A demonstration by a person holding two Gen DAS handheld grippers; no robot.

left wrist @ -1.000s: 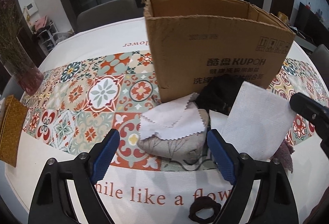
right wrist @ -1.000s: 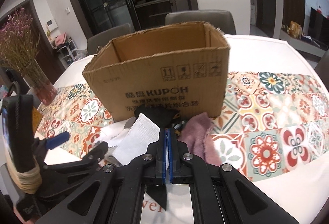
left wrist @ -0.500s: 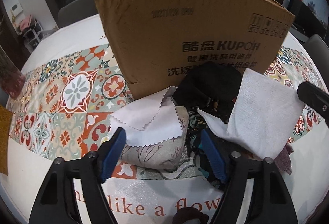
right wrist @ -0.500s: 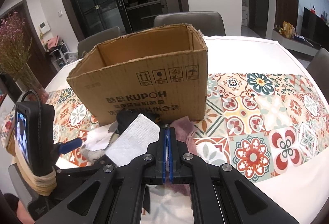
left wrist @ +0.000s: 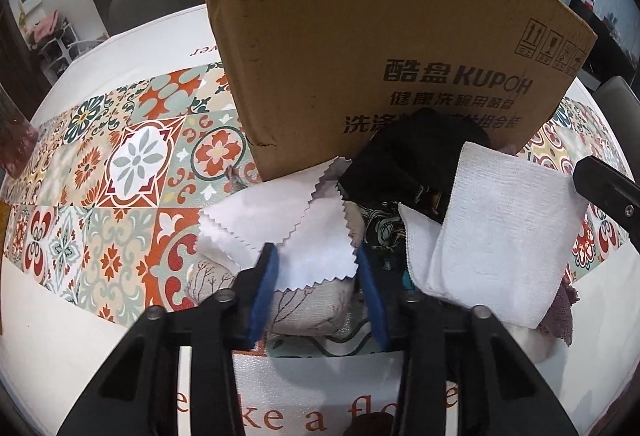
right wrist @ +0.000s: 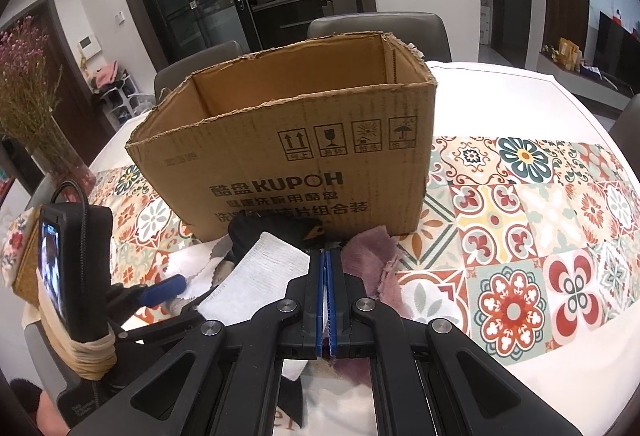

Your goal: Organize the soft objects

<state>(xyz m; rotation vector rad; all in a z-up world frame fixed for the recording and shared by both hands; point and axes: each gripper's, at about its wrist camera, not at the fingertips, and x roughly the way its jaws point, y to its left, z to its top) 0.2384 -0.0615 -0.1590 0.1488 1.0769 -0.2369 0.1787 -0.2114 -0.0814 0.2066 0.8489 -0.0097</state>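
An open cardboard box (left wrist: pixel 380 55) (right wrist: pixel 300 163) stands on the table. A pile of soft things lies against its near side. My left gripper (left wrist: pixel 318 276) points down at the pile and its jaws are closing. A white zigzag-edged cloth (left wrist: pixel 300 228) on a beige branch-print bundle (left wrist: pixel 304 312) sits between the blue pads, not squeezed. My right gripper (right wrist: pixel 325 256) is shut on a white towel (left wrist: pixel 500 236) (right wrist: pixel 264 272), which hangs raised over the pile. A black cloth (left wrist: pixel 400 163) and a purple cloth (right wrist: pixel 372 260) lie by the box.
A tiled-pattern runner (right wrist: pixel 520 215) crosses the white round table. A vase of dried flowers (right wrist: pixel 40 123) stands at the far left. Grey chairs (right wrist: pixel 380 31) ring the far side. A dark hair tie (left wrist: pixel 372 424) lies near the table's front edge.
My left gripper has sunk closer to the pile and its jaws have narrowed around the zigzag-edged cloth. The right gripper stays shut with the towel, barely shifted.
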